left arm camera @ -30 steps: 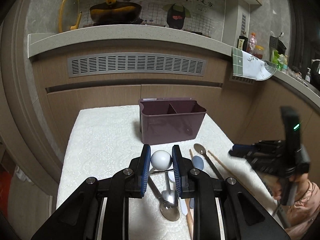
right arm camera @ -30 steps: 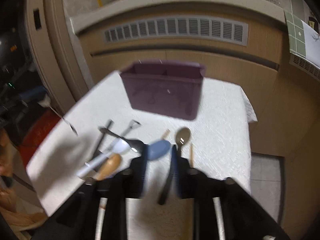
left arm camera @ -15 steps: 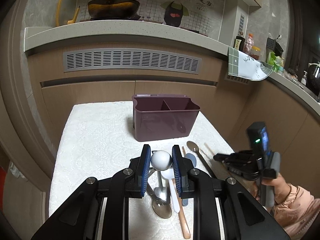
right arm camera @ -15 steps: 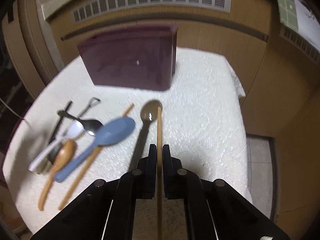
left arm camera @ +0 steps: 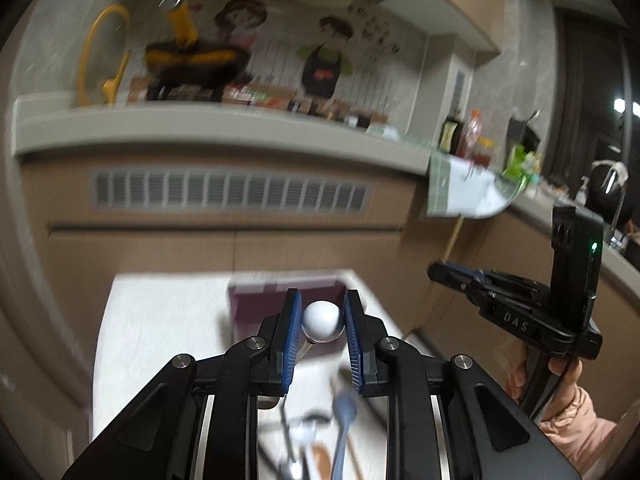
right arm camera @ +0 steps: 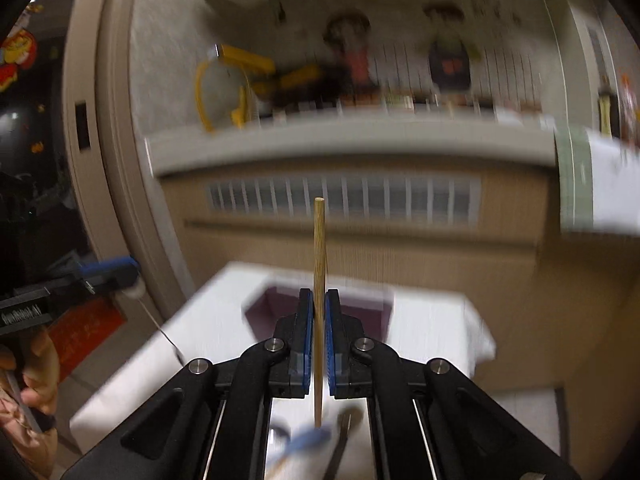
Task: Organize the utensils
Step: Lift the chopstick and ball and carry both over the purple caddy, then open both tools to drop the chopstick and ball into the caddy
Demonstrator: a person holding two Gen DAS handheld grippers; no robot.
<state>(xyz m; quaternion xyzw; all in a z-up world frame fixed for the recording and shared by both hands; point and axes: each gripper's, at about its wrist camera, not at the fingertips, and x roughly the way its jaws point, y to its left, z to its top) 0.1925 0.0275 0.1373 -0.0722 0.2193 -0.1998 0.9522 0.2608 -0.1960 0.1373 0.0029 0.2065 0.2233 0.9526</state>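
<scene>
Through my left wrist view, my left gripper [left arm camera: 321, 334] is clamped on the white ball end [left arm camera: 321, 320] of a utensil, its thin metal stem slanting down behind the left pad. A second ago this same ball sat between my fingers low over the table; now the white cloth [left arm camera: 160, 340] has dropped away beneath me and the purple caddy [left arm camera: 256, 300] shows just past my fingertips, half hidden behind them. The leftover utensils, a blue spoon [left arm camera: 344, 420] among them, lie blurred below my fingers. To my right, my right gripper [left arm camera: 452, 274] is also raised, with a wooden chopstick [left arm camera: 454, 236] sticking up from it. Through my right wrist view, my right gripper [right arm camera: 319, 336] has gone from loose to pinched hard on that chopstick [right arm camera: 319, 280], which stands upright between the pads, its top well above my fingertips and its lower end hanging free over the blurred blue spoon [right arm camera: 308, 438]. The caddy [right arm camera: 272, 304] sits directly beyond my fingers. I judge both pickups done: what remains is carrying each piece forward and lowering it into a compartment.
</scene>
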